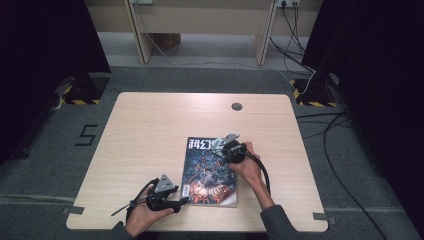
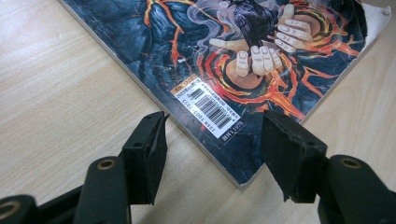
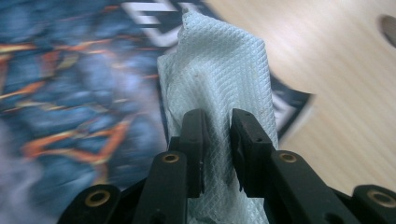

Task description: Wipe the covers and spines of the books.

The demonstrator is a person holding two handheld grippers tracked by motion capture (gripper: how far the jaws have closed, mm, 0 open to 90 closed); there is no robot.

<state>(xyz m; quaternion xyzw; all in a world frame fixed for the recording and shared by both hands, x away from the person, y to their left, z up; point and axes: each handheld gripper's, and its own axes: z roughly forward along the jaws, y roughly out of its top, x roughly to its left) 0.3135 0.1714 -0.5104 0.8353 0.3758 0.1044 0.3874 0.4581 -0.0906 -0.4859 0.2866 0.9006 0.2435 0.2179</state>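
1. Tongs first, from the high view: we see our left tongs at the near left corner of the magazine, which lies flat on the worktop a little right of centre, near the front edge. Our right tongs sit over the magazine's far end, by its title. Whether either pair is spread we cannot tell from up here. The risk we judge from this view: the magazine lies loose, so a sideways push at the top could slide or turn it.

2. Left gripper view: our left tongs are spread wide, gripping nothing, with the magazine's near corner between the two jaws and the barcode label just beyond them. If we mean to steady the magazine, nothing holds it yet. Closing here could also miss the thin edge or crease the cover, since the jaws stand either side of the corner, not above and below it.

3. Right gripper view: our right tongs are pinching a pale blue wipe, its free end standing up over the magazine's cover near the title corner. The hold takes a narrow fold only; we judge that dragging it hard across the glossy cover could pull the wipe out of the jaws, or let the bare jaw tips scrape the print.
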